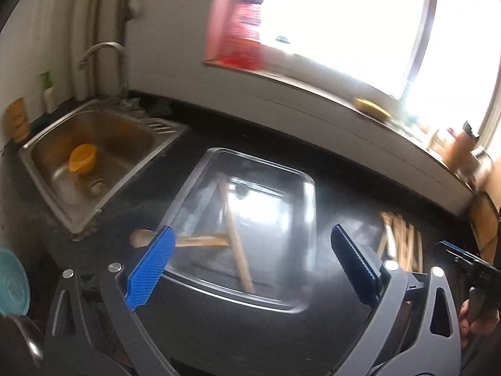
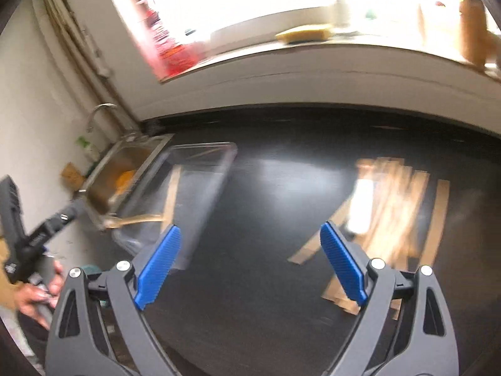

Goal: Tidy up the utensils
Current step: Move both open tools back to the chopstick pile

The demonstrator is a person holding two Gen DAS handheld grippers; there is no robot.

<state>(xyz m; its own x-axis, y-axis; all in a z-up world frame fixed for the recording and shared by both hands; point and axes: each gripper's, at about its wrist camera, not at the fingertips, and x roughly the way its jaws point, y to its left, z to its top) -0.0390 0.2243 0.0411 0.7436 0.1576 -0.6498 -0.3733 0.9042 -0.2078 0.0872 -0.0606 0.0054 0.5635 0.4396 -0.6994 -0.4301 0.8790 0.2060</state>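
A clear glass tray (image 1: 308,206) sits on the dark counter, holding two wooden utensils (image 1: 239,250); one is a wooden spoon (image 1: 141,238) whose bowl hangs over the tray's left rim. My left gripper (image 1: 252,238) is open and empty, just above the tray's near side. A blurred pile of wooden utensils (image 2: 394,200) lies on the counter at the right; it also shows in the left wrist view (image 1: 404,241). My right gripper (image 2: 250,238) is open and empty, above the counter between the tray (image 2: 200,194) and the pile.
A steel sink (image 1: 103,153) with an orange cup (image 1: 83,159) and a tap (image 1: 106,59) stands at the left. A windowsill (image 2: 344,53) with a yellow sponge (image 2: 303,33) and jars runs along the back. A teal item (image 1: 12,282) lies at the left edge.
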